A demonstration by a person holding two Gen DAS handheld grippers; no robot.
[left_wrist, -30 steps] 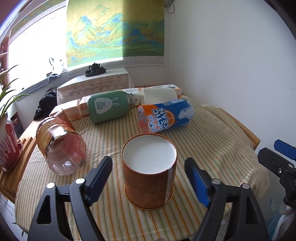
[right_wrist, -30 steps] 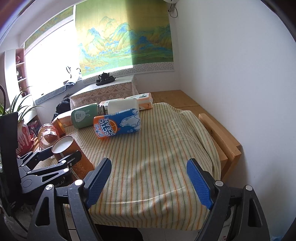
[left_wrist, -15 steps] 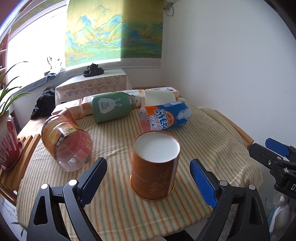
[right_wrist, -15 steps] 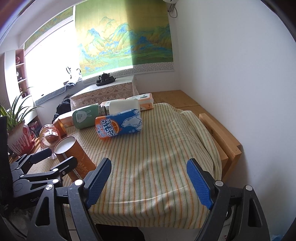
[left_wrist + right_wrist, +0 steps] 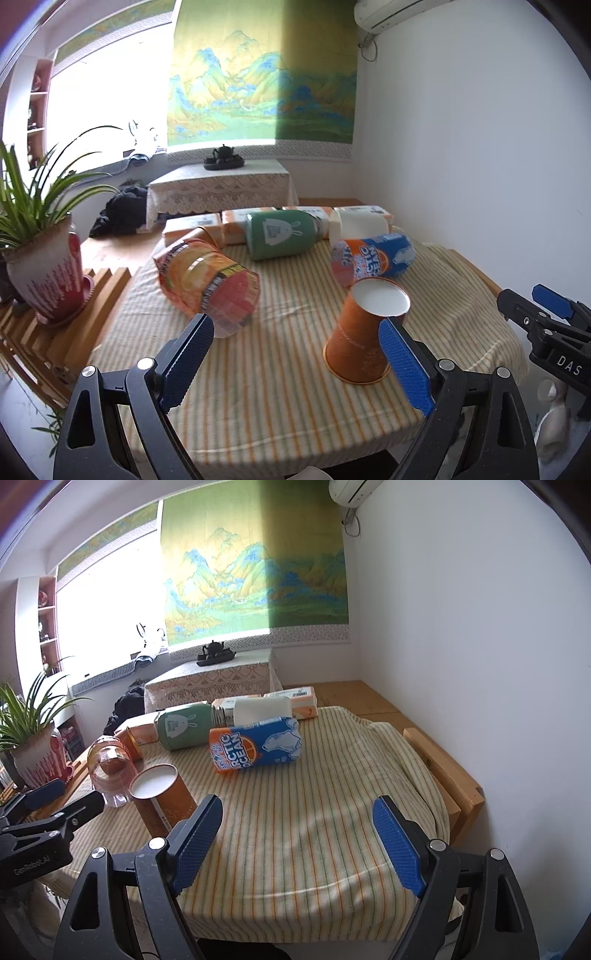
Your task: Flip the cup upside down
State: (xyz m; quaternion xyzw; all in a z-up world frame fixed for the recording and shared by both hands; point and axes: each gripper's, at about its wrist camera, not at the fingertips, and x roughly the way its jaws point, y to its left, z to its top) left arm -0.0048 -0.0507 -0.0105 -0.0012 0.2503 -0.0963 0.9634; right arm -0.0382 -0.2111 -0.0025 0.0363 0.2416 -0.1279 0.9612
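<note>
An orange paper cup (image 5: 360, 341) stands upside down on the striped tablecloth, white base up; it also shows in the right wrist view (image 5: 162, 799). My left gripper (image 5: 295, 363) is open and empty, pulled back near the table's front edge, with the cup just ahead of its right finger (image 5: 404, 369). My right gripper (image 5: 295, 843) is open and empty over the front right of the cloth, to the right of the cup. The left gripper shows in the right wrist view (image 5: 59, 812), and the right gripper at the right edge of the left wrist view (image 5: 546, 314).
An Arctic Ocean can (image 5: 373, 258), a green bottle (image 5: 282, 234), a clear plastic jar (image 5: 208, 278) and tissue packs (image 5: 229, 225) lie behind the cup. A potted plant (image 5: 44, 269) stands on the wooden bench at left. A white wall is at right.
My left gripper has drawn back and to the left, away from the cup, which stays standing on the cloth. The right gripper has barely moved.
</note>
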